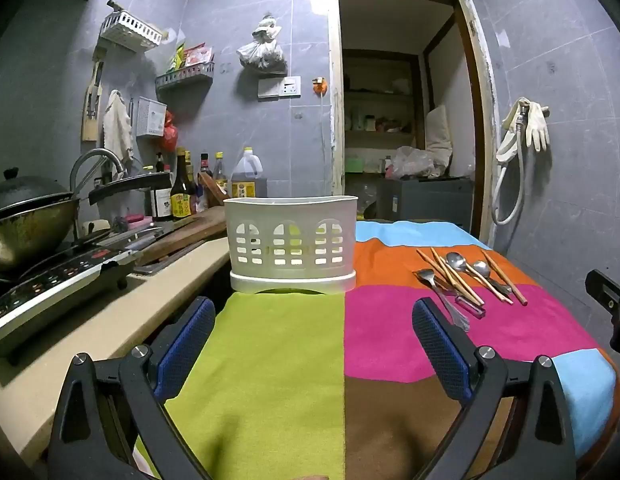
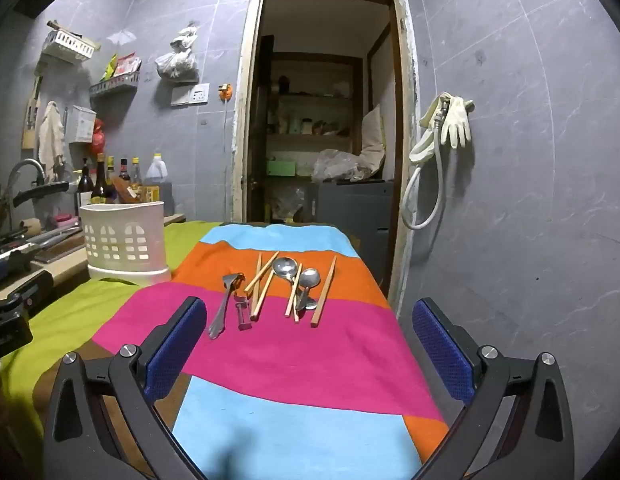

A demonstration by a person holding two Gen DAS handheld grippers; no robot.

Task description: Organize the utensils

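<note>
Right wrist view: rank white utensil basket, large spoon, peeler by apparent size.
1. white utensil basket, clearly largest.
2. large spoon, handle partly hidden under chopsticks.
3. peeler, smallest, though close to the spoon's visible part.

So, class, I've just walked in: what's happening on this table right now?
A person holds two grippers above a striped cloth, both open and empty. The left gripper faces a white utensil basket. The right gripper faces loose chopsticks, spoons and a fork lying on the cloth. Nothing has been picked up yet.
</note>
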